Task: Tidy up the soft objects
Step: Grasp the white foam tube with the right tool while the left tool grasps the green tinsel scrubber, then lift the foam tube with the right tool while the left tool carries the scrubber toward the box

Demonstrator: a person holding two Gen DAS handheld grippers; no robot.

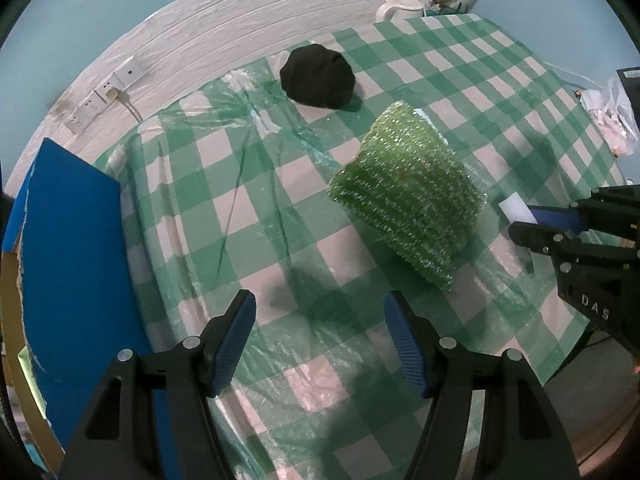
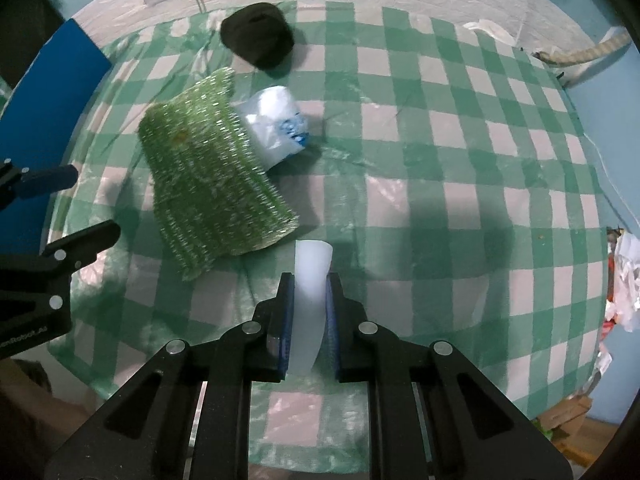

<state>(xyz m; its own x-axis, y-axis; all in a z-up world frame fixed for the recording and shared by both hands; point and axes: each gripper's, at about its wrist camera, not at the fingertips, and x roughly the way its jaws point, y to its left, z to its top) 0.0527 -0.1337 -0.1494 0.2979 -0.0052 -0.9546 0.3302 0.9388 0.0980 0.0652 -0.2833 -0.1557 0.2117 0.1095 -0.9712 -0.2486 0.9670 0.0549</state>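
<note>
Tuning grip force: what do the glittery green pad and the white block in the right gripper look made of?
Glittery green pad: looks like metallic-thread mesh over a sponge; ribbed, sparkling surface. White block: probably matte foam; smooth, bending slightly between the pads of the right gripper, though material isn't certain.

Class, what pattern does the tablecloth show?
Green and white checks on the tablecloth, clearest in the right wrist view.

Left gripper [image 1: 320, 340] jaws apart, empty; right gripper [image 2: 310, 312] jaws clamped.
</note>
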